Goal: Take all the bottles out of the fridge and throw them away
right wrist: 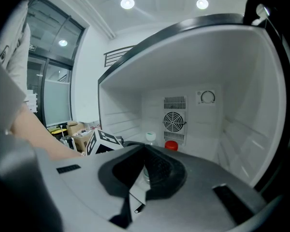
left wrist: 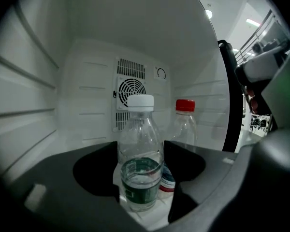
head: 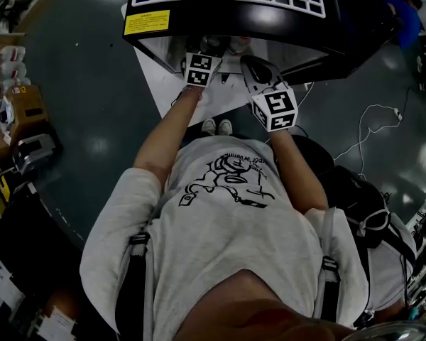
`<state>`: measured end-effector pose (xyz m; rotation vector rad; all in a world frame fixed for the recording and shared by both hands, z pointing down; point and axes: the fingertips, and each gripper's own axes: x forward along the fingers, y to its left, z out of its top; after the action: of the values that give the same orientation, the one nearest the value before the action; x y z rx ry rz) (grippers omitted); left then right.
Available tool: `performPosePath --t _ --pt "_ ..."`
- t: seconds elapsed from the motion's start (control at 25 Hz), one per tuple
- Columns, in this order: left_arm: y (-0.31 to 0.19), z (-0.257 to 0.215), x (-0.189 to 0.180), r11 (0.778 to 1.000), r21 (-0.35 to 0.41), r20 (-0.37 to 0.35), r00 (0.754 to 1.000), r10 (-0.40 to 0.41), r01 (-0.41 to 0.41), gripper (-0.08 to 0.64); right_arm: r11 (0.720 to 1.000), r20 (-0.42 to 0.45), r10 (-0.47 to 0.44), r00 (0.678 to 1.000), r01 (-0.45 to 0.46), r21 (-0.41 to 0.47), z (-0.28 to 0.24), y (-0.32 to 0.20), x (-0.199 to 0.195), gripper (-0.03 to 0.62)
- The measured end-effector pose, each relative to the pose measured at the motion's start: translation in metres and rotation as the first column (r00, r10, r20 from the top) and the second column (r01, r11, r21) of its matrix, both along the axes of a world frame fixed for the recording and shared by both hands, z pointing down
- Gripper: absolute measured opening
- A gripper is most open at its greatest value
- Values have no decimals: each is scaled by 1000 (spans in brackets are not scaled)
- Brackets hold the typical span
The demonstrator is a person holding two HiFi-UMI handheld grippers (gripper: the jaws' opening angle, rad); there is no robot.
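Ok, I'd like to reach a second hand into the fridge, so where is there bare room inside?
Left of the white-capped bottle, up to the ribbed left wall, nothing stands; the space above both bottles is free too. Crowded: the middle, where the left gripper straddles that bottle and the red-capped bottle stands close behind on its right.

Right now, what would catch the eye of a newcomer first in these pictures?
A white-capped bottle stands in the fridge, right between the wide-open jaws of the left gripper. A red-capped bottle stands just behind it to the right. On the back wall, a round fan sits above them, and the right gripper is shut in front of the fridge opening.
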<state>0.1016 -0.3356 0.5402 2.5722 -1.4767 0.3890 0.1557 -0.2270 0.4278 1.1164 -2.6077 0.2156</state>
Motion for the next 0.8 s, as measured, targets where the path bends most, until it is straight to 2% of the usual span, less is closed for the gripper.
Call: performPosePath --t 0.8 --pt "3 3 -5 1000 -1 3 1000 -3 3 285 1000 3 9 1000 -9 -4 5 0 0 8"
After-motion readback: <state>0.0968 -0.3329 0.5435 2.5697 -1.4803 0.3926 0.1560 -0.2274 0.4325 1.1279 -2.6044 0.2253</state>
